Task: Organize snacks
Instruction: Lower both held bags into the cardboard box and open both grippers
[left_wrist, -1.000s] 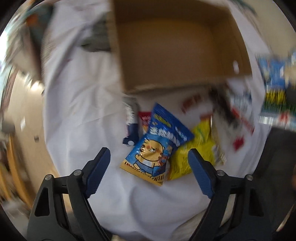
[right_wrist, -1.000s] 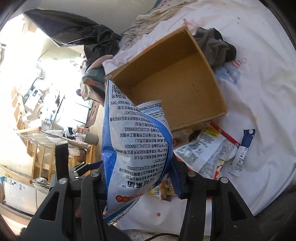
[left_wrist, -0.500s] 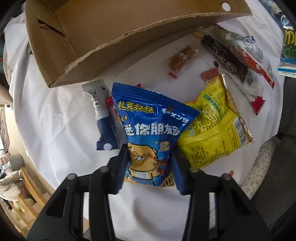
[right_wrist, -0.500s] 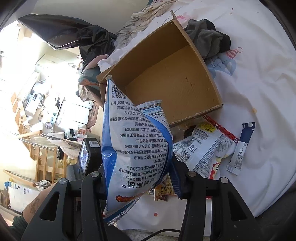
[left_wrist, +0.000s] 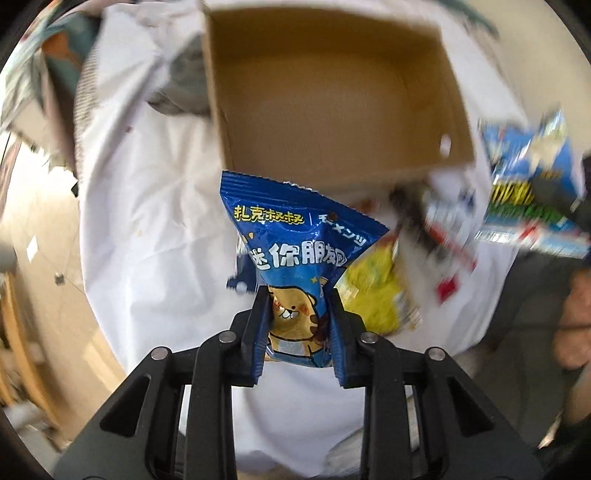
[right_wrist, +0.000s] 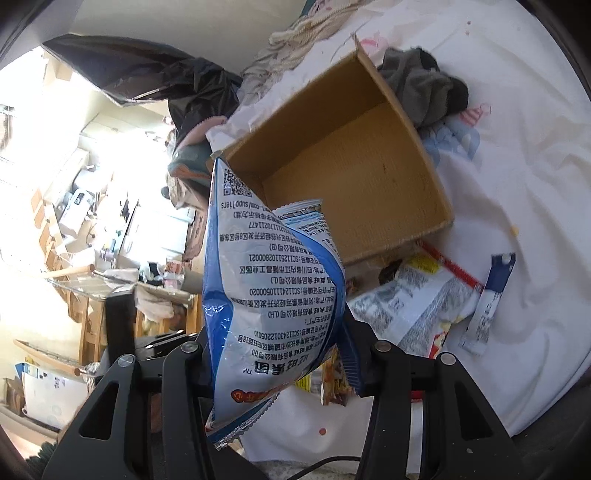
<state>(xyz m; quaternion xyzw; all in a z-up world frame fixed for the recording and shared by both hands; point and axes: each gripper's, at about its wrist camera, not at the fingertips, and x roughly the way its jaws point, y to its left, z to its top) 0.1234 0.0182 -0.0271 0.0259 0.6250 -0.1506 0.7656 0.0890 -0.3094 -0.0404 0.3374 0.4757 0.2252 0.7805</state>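
1. Left gripper (left_wrist: 297, 325): clamped tight on lower part of blue cartoon snack bag (left_wrist: 301, 254), lifted clear of white sheet (left_wrist: 147, 206); bag top points twd cardboard box (left_wrist: 332, 107).
2. Right gripper (right_wrist: 275, 343): closed on big blue-and-white chip bag (right_wrist: 273, 291), print side facing cam, held upright in air, in front of near-left corner of cardboard box (right_wrist: 354, 173).
3. Step in hand, by judgement: carry both bags over box & drop in. Best done w/ left bag brought fully past near wall before letting go — top edge looks level w/ near rim now, so could snag if released early.
4. Keep grip low on bag, no harder squeeze — puffed pkg, contents prob crush easily.
5. One bag in at a time; both grippers over same opening risks bumping. Lay flat along one wall to leave room for rest.
6. Box: open top, nothing visible inside in either view.
7. On sheet near box front, not yet packed: yellow bag (left_wrist: 373, 291) just beside left bag; white printed bag (right_wrist: 410, 306); slim blue-white stick pack (right_wrist: 487, 306) farther right.
8. Grey cloth (right_wrist: 421, 85) touching box's far side, outside it — not a snack, leave.
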